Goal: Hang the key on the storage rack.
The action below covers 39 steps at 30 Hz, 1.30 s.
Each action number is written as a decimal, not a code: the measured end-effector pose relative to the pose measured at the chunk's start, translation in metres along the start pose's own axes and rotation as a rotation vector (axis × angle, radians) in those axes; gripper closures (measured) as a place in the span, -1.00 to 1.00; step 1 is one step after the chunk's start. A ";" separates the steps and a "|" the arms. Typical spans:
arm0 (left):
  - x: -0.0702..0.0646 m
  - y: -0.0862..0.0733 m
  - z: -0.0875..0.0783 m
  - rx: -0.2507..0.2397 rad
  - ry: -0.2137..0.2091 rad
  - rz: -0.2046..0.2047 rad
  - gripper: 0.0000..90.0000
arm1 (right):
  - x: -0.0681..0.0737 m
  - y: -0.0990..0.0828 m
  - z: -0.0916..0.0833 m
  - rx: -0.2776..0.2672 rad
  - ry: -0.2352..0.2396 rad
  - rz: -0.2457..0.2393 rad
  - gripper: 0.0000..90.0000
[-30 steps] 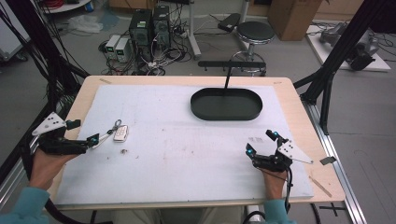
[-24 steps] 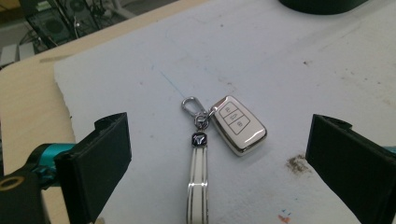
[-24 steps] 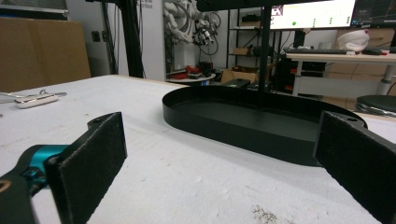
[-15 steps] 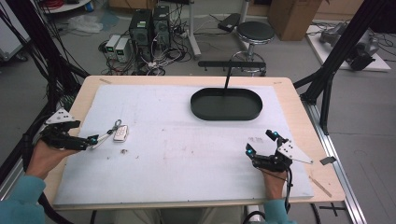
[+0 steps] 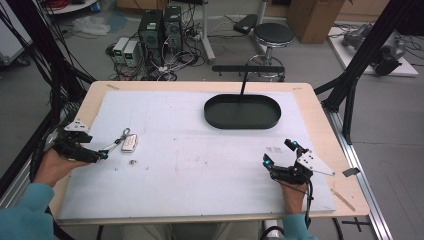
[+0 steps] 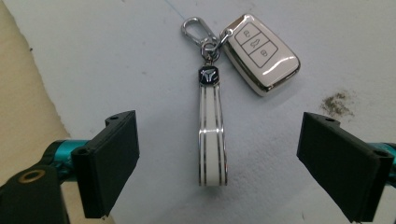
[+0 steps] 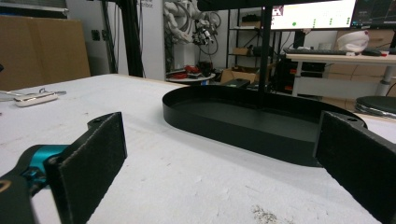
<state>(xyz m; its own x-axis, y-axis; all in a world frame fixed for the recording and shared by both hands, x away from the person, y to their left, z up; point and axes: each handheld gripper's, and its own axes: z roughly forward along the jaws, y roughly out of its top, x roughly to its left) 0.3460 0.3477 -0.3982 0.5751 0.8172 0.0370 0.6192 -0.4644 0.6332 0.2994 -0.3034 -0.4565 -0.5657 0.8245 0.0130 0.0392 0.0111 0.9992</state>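
Lying flat on the white mat near the table's left edge, the car key fob is resting face up, its three buttons showing in the left gripper view. A metal ring is joining it to a carabiner clip and to a white leather strap with a dark emblem at its top. In the left gripper view, the strap is running straight down the middle, between the two black jaws, with the fob at its far end, just to the right.

The left gripper is hovering low over the mat, pointing at the strap. Its jaws have just been closing a little, yet they are standing wide, with the strap between them and neither pad touching it.

The right gripper is sitting near the front right of the mat, well apart from the fob, its jaws spread wide and holding nothing. It is facing the black oval tray, which is standing toward the far side of the mat.

A small patch of dark crumbs is lying just beside the fob.
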 end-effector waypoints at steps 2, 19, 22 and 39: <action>0.000 0.000 0.002 0.022 0.000 -0.012 -0.65 | 0.000 0.000 0.000 0.002 -0.001 0.004 -0.96; 0.003 -0.002 0.014 0.144 -0.017 -0.048 -0.25 | 0.000 0.000 0.000 0.002 -0.002 0.005 -0.96; 0.003 -0.002 0.015 0.150 -0.022 -0.053 -0.19 | 0.000 0.000 0.000 0.002 -0.002 0.005 -0.96; 0.004 -0.002 0.021 0.176 -0.029 -0.054 0.11 | 0.000 0.000 0.000 0.001 -0.001 0.002 -0.96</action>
<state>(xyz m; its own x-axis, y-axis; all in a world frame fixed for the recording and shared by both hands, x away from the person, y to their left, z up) 0.3583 0.3447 -0.4155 0.5525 0.8333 -0.0174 0.7320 -0.4752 0.4882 0.2993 -0.3033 -0.4566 -0.5647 0.8252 0.0146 0.0408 0.0103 0.9991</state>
